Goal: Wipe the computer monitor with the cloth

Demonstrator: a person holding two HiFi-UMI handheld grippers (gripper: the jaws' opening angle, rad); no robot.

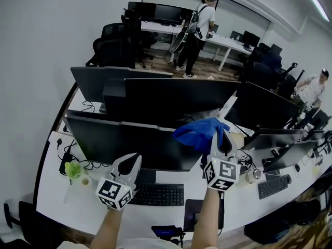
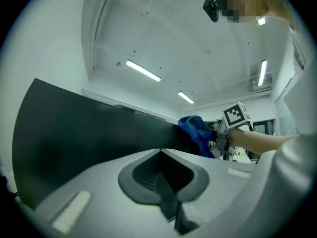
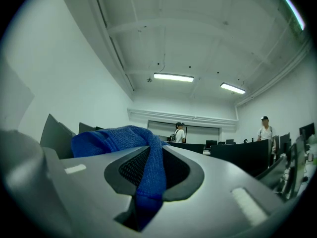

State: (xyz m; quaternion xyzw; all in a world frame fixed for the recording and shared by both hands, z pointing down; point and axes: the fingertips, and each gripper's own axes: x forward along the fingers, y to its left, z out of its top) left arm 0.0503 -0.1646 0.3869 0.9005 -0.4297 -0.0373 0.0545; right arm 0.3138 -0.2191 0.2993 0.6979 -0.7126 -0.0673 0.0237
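A dark computer monitor (image 1: 124,144) stands on the white desk in front of me, its screen off. My right gripper (image 1: 220,137) is shut on a blue cloth (image 1: 199,133), held near the monitor's upper right corner. In the right gripper view the blue cloth (image 3: 143,167) runs pinched between the jaws and bunches to the left. My left gripper (image 1: 129,165) sits low before the screen, shut and empty. The left gripper view shows the monitor (image 2: 89,133), the blue cloth (image 2: 197,132) and the right gripper (image 2: 225,133) beyond it.
A keyboard (image 1: 158,194) lies under the monitor, with a green object (image 1: 73,169) and cables at the left. More monitors (image 1: 171,97) stand behind and to the right (image 1: 267,110). A person (image 1: 196,32) stands at the far desks, another (image 1: 314,90) at the right.
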